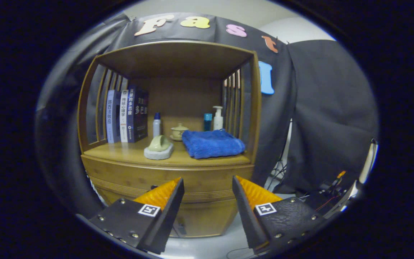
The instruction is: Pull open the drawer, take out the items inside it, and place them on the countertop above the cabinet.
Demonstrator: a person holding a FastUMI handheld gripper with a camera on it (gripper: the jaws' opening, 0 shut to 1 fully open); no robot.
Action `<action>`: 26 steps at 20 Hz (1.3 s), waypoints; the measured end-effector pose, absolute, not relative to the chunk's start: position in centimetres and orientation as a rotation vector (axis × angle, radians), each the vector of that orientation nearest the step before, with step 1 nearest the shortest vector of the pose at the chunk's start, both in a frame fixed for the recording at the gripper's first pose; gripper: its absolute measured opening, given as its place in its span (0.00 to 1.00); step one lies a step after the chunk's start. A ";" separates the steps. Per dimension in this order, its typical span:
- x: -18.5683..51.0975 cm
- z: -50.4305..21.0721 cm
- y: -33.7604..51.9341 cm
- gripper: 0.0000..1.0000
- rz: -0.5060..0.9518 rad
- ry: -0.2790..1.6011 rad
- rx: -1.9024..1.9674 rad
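Observation:
A wooden cabinet stands ahead of me, with an open shelf above and a shut drawer front below the countertop. My gripper is open, its two fingers spread in front of the drawer front, a short way off it, with nothing between them. On the countertop lie a folded blue towel and a pale green cup on its side on a grey stone coaster. The drawer's inside is hidden.
Several books stand at the shelf's left. A small bottle, a lidded cup, a blue container and a pump bottle stand at the back. Cables and a stand lie on the floor to the right.

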State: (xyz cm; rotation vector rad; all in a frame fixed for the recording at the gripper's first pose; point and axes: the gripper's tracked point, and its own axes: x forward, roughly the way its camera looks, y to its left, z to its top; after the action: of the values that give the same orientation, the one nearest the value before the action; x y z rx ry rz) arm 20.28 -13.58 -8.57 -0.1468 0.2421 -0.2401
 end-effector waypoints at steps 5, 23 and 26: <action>17.5 -10.4 -13.5 0.65 -0.026 0.303 -0.035; 18.6 -17.1 -30.8 0.60 0.101 0.328 -0.044; 18.5 -17.0 -34.0 0.60 0.037 0.336 -0.098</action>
State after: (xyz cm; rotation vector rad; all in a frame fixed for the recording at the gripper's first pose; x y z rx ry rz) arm 18.53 -34.00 -17.01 -0.0982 0.3363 0.0370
